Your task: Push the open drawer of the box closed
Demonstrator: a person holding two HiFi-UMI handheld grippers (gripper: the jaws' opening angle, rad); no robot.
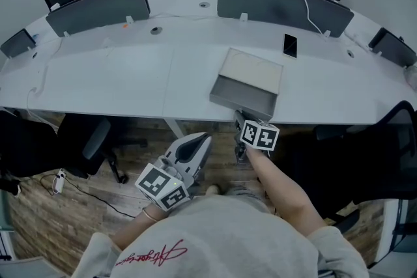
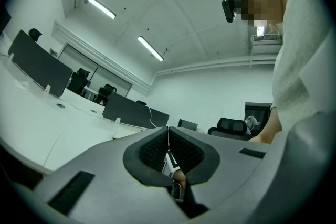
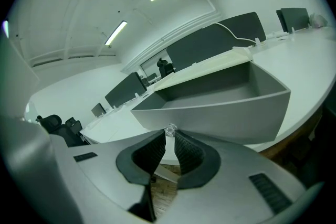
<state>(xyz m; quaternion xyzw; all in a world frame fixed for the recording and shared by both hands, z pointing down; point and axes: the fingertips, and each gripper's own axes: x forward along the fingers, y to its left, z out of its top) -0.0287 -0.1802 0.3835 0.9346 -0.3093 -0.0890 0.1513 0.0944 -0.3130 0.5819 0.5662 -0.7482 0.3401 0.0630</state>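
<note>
Status: not closed yet, I'd call it the very start of the push.

- The box (image 1: 257,67) sits on the white desk (image 1: 117,78), right of centre, turned slightly off square.
- Its drawer (image 1: 244,99) is pulled well out toward the near side. The front panel is close to the desk's near edge, and the inside looks bare.
- The right gripper (image 3: 169,136) is at the drawer front with its jaws narrow, tips on either side of the small clear knob (image 3: 169,129) mid-panel. It reads as a pinch on the knob, but contact sits right at the fingertips in a warped wide-angle view, so I'm not certain the pads are pressing.
- The left gripper (image 2: 168,132) has its jaws closed together with nothing between them. It is held low at near left, off the desk and well apart from the box, and has no part in this so far.

Done: the right gripper is lined up on the front panel.

Left: all of the travel. The drawer has to go away from the person until the panel sits flush with the box face.

My read is that the box is loose on the desk, so a push off the drawer's axis could slide the whole box toward the phone (image 1: 290,45) lying just beyond it, rather than seat the drawer. The left gripper is free to brace if that happens.
</note>
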